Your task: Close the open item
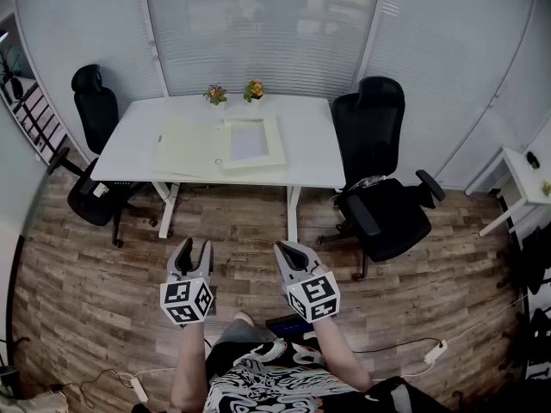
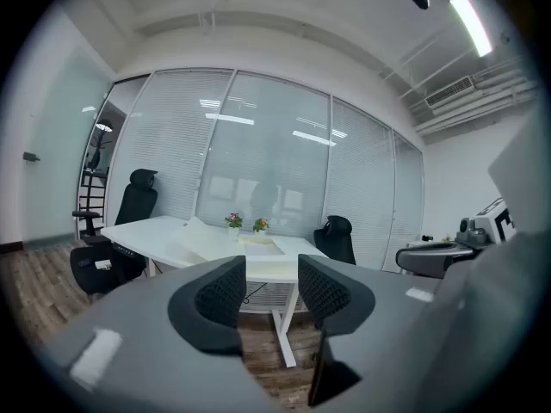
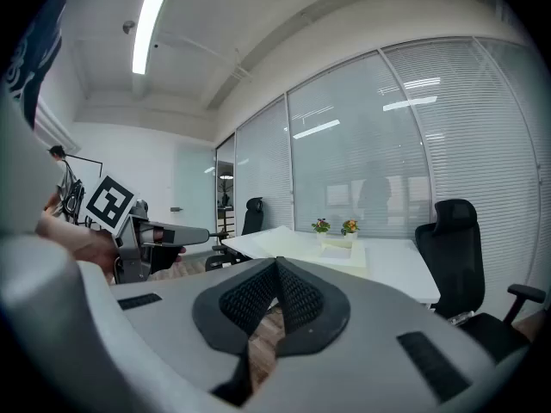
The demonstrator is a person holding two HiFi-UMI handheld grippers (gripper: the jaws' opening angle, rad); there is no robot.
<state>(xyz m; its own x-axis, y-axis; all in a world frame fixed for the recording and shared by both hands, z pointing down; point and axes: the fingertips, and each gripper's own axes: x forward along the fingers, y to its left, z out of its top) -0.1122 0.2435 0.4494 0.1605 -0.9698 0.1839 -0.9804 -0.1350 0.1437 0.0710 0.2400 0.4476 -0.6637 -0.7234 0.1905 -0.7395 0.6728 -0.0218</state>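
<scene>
We see bright, even office light; the ceiling strip light [image 3: 148, 26] blows out to white in both gripper views, its reflections streak the glass wall [image 2: 258, 144]. Shadows on the wood floor [image 1: 258, 248] soft. Strong fisheye bending, black vignette round the gripper views, close foreground blurred

A white counter [image 1: 314, 149] stands on a wooden floor [image 1: 103, 265]. A flat cream box [image 1: 251, 142] lies open near the counter's middle. Its shallow tray with a raised rim is on the right, and its wide flap [image 1: 188, 149] is spread flat to the left. At the far edge, just behind the box, a small flower pot [image 1: 215, 95] stands beside a second flower pot [image 1: 254, 90].
</scene>
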